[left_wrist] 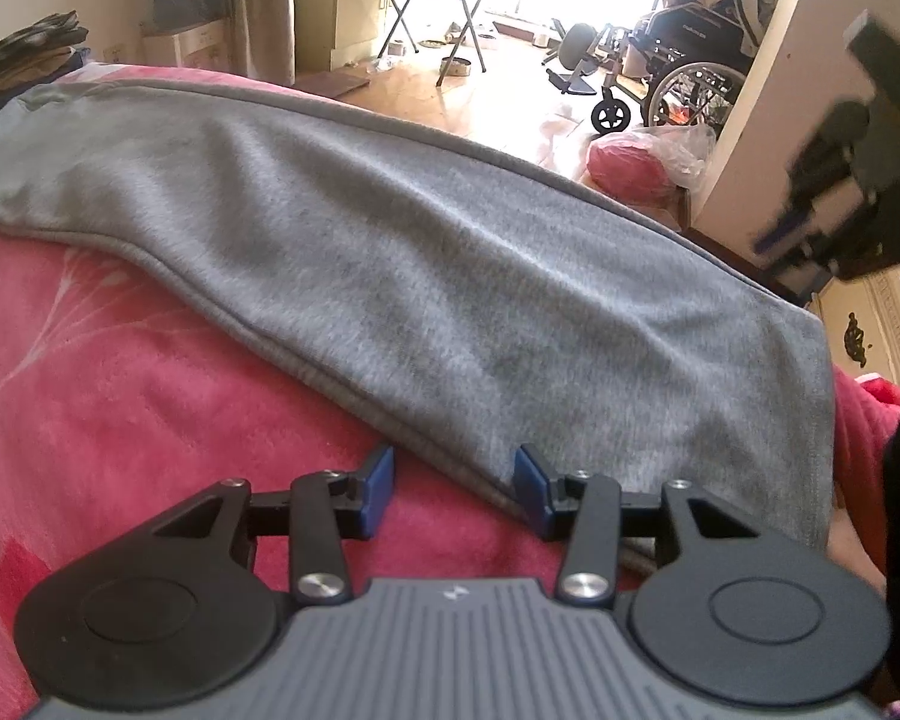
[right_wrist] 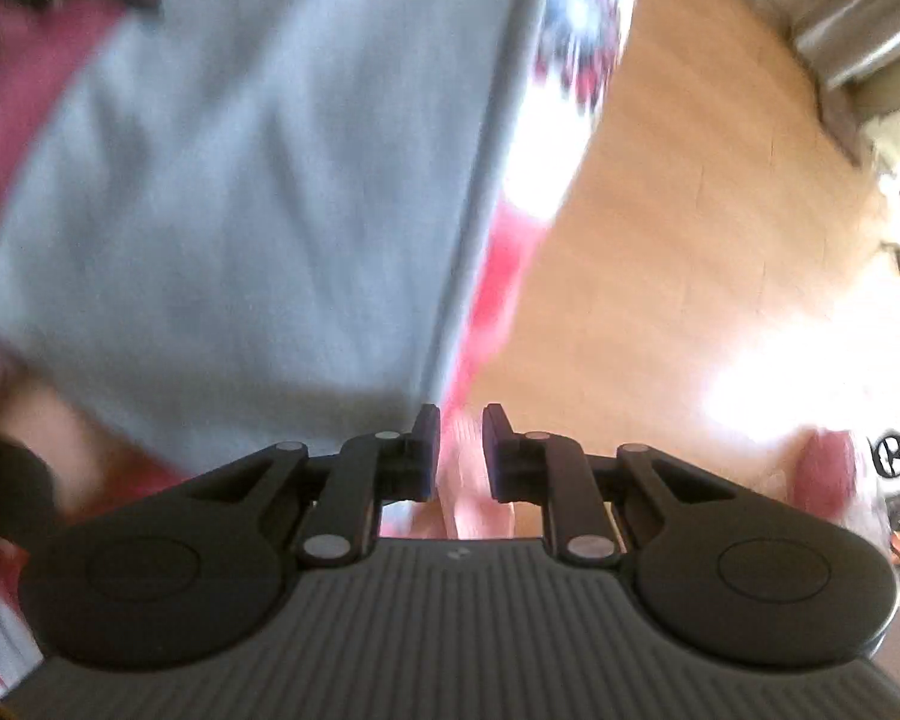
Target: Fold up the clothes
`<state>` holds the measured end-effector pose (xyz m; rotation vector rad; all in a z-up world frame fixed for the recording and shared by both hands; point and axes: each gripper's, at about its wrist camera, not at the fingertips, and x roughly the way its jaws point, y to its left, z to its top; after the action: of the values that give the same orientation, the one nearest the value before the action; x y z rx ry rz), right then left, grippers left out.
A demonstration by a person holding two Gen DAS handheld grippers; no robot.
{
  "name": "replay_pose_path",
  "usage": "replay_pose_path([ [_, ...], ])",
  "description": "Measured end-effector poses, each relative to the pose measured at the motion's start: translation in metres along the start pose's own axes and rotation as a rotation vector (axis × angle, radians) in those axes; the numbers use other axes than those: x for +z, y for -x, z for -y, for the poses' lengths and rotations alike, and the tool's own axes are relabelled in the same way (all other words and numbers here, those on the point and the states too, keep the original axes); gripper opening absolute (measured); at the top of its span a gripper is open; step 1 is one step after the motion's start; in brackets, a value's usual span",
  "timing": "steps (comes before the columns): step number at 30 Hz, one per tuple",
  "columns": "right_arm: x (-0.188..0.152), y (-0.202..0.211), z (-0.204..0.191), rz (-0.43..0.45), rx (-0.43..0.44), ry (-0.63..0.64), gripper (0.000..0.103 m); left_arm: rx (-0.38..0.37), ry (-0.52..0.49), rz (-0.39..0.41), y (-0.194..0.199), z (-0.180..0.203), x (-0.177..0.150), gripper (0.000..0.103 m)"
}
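The long grey fleece garment (left_wrist: 426,252) lies flat across the pink floral bed blanket (left_wrist: 120,372), running ten to four o'clock. My left gripper (left_wrist: 453,489) hovers half-wide over its near hem. My right gripper (right_wrist: 461,450) is narrow, empty, blurred, at the garment's edge.

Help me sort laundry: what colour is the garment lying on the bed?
Heather grey; the garment shows best in the left wrist view, on the pink blanket.
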<state>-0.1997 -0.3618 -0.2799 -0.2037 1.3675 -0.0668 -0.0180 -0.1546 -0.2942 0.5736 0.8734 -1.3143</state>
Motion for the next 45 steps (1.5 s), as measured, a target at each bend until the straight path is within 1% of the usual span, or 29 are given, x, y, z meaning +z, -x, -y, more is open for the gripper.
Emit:
replay_pose_path([
  [3, 0.065, 0.008, -0.028, 0.202, 0.005, 0.079, 0.014, 0.022, 0.002, -0.007, 0.001, 0.005, 0.0, 0.047],
  [6, 0.088, 0.014, -0.016, 0.346, 0.021, 0.207, 0.014, 0.045, -0.007, -0.01, 0.002, 0.009, 0.0, 0.048],
  [7, 0.102, 0.004, -0.026, 0.364, 0.015, 0.244, 0.014, 0.05, -0.008, -0.009, 0.003, 0.009, -0.001, 0.048],
  [8, 0.115, -0.007, -0.033, 0.377, 0.008, 0.279, 0.014, 0.053, -0.008, -0.008, 0.003, 0.01, -0.002, 0.048],
  [9, 0.12, -0.02, -0.03, 0.366, -0.003, 0.297, 0.014, 0.054, -0.007, -0.006, 0.004, 0.009, -0.002, 0.049],
  [11, 0.12, -0.016, -0.031, 0.322, -0.022, 0.287, 0.014, 0.051, -0.002, -0.001, 0.005, 0.008, -0.004, 0.049],
  [12, 0.118, -0.014, -0.029, 0.295, -0.028, 0.278, 0.014, 0.048, -0.001, 0.001, 0.005, 0.008, -0.005, 0.049],
  [15, 0.091, -0.023, -0.002, 0.138, -0.004, 0.193, 0.014, 0.035, -0.004, 0.006, 0.006, 0.005, -0.008, 0.049],
  [17, 0.092, -0.02, 0.011, 0.095, 0.004, 0.125, 0.014, 0.028, -0.007, 0.006, 0.007, 0.003, -0.009, 0.05],
  [18, 0.097, -0.016, 0.015, 0.11, -0.007, 0.108, 0.014, 0.025, -0.006, 0.005, 0.007, 0.002, -0.008, 0.05],
  [20, 0.121, -0.008, 0.017, 0.197, -0.025, 0.098, 0.014, 0.023, -0.006, 0.0, 0.006, 0.001, -0.006, 0.05],
  [22, 0.157, -0.007, 0.014, 0.301, -0.004, 0.083, 0.014, 0.026, -0.004, -0.001, 0.007, 0.004, -0.006, 0.05],
  [24, 0.191, -0.008, 0.005, 0.382, 0.022, 0.102, 0.014, 0.033, -0.003, 0.0, 0.008, 0.005, -0.006, 0.05],
  [27, 0.209, -0.02, -0.003, 0.411, 0.027, 0.104, 0.014, 0.043, -0.009, 0.004, 0.009, 0.008, -0.008, 0.051],
  [32, 0.148, -0.042, 0.015, 0.322, 0.032, -0.019, 0.015, 0.018, -0.006, 0.011, 0.008, 0.003, -0.009, 0.051],
  [34, 0.092, -0.025, 0.021, 0.286, 0.037, -0.079, 0.015, 0.003, -0.005, 0.013, 0.008, -0.001, -0.01, 0.051],
  [36, 0.052, -0.014, 0.026, 0.203, 0.019, -0.133, 0.015, -0.007, -0.006, 0.012, 0.008, -0.003, -0.011, 0.052],
  [38, 0.025, -0.006, 0.028, 0.117, -0.007, -0.165, 0.015, -0.014, -0.008, 0.01, 0.008, -0.004, -0.009, 0.052],
  [39, 0.019, -0.002, 0.03, 0.09, -0.008, -0.183, 0.015, -0.016, -0.008, 0.009, 0.008, -0.005, -0.009, 0.052],
  [40, 0.021, 0.002, 0.03, 0.098, -0.008, -0.195, 0.015, -0.018, -0.007, 0.009, 0.008, -0.005, -0.009, 0.052],
  [42, 0.036, 0.013, 0.024, 0.178, 0.0, -0.193, 0.015, -0.016, -0.009, 0.008, 0.008, -0.005, -0.009, 0.052],
  [45, 0.072, 0.017, 0.005, 0.314, 0.085, -0.139, 0.015, -0.002, -0.007, 0.003, 0.008, -0.002, -0.009, 0.052],
])
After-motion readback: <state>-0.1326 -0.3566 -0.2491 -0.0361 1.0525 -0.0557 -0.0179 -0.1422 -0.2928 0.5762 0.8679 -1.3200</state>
